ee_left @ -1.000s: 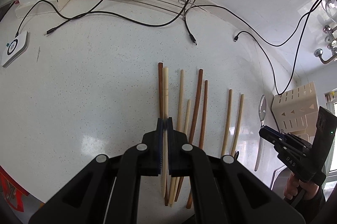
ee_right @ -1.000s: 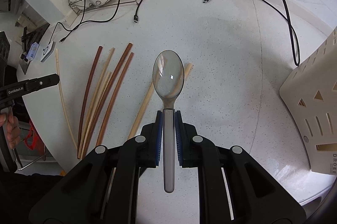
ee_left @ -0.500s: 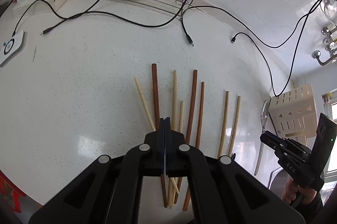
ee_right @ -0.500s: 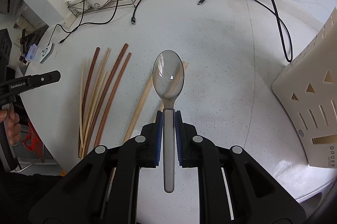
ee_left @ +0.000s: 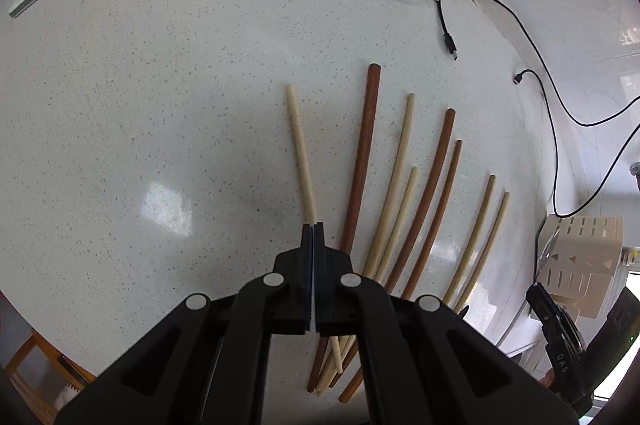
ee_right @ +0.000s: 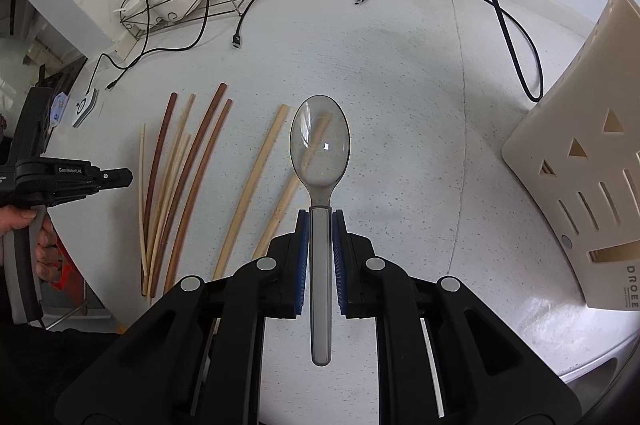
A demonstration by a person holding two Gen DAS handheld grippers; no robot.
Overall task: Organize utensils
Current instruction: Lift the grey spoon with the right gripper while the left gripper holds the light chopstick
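Chopsticks fill the left wrist view: the left gripper has its jaws fully closed on a pale chopstick, which slants from the fingertips toward 11 o'clock over the speckled white desk. Toward 3 o'clock of it lies a fan of brown and pale chopsticks, their near ends bunched under the gripper. A cream utensil holder stands at 4 o'clock by the desk edge.

From the right wrist view, the right gripper has its jaws clamped on the handle of a grey spoon, bowl pointing to 12 o'clock above the desk. At 9 o'clock a hand holds the left gripper over the chopsticks; the holder stands at 3 o'clock.
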